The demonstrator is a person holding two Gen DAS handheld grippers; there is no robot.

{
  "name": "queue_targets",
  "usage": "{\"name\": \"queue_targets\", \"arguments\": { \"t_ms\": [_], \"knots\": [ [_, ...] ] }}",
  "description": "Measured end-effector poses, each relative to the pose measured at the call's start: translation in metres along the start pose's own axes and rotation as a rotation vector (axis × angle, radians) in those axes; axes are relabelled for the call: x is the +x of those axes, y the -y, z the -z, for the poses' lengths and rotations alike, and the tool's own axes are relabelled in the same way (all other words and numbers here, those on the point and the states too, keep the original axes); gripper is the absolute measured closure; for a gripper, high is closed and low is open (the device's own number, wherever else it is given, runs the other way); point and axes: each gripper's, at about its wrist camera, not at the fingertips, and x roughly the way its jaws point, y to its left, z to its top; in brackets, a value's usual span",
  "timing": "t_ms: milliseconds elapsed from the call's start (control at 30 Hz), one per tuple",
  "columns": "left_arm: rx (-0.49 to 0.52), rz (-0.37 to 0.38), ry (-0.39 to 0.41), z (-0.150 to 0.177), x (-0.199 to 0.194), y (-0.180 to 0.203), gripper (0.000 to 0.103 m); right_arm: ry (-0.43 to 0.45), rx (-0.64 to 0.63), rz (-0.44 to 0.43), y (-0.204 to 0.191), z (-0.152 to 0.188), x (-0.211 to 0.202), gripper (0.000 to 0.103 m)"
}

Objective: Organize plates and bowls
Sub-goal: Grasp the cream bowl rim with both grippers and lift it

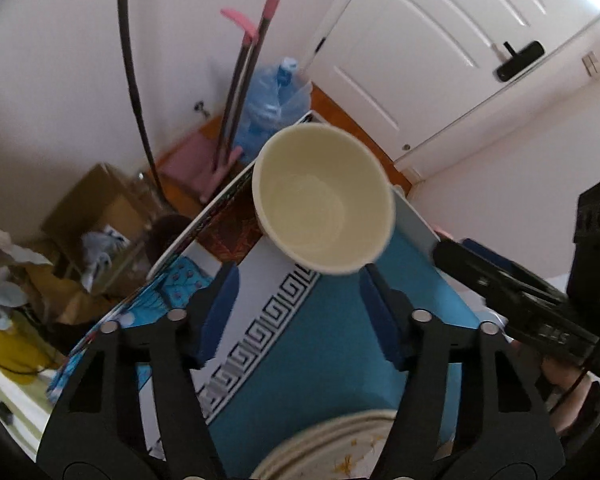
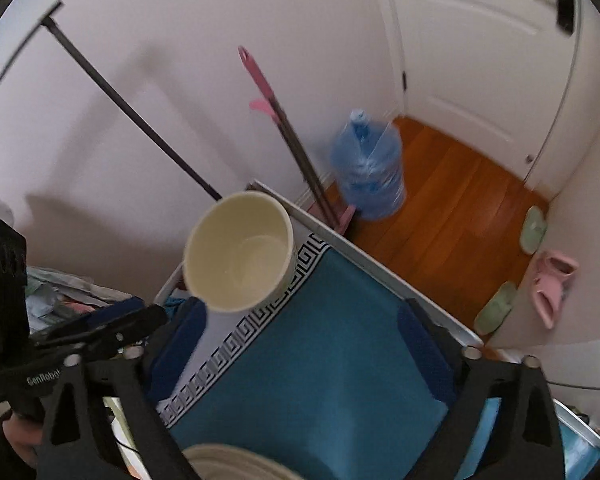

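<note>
Left wrist, plates [image 1: 332,452] cut off; bowl [image 1: 324,200] blurred

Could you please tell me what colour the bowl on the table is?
Cream, plain inside: the bowl shows best in the left wrist view.

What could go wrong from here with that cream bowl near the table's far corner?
The bowl sits close to the table edge, so a nudge from the left gripper might tip it off. Both grippers are open and close together; the right gripper could bump the left while reaching over the plates.
</note>
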Motion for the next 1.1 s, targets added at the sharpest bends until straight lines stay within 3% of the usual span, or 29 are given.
{"name": "queue_targets", "arguments": {
  "t_ms": [167,333,400,500,867,1100],
  "knots": [
    [-0.02,0.008,-0.03,-0.014,0.036,-0.009,0.055,-0.054,0.033,-0.034,0.005,-0.013,0.037,0.04],
    [-0.029,0.003,-0.034,-0.026,0.055,-0.017,0.075,-0.091,0.005,-0.056,0.001,-0.021,0.061,0.051],
    [-0.025,-0.021,-0.04,-0.028,0.061,-0.019,0.079,-0.101,0.001,-0.065,-0.001,-0.023,0.07,0.069],
    [-0.031,-0.017,-0.03,-0.031,0.061,-0.021,0.08,-0.099,-0.005,-0.081,-0.004,-0.024,0.072,0.083],
    [0.114,-0.11,0.043,-0.022,0.04,0.009,0.08,-0.039,-0.045,-0.048,-0.01,-0.017,0.053,0.084],
    [0.201,-0.096,0.105,-0.001,-0.002,0.042,0.08,0.061,-0.018,-0.042,-0.012,0.005,-0.004,0.084]
  ]
}}
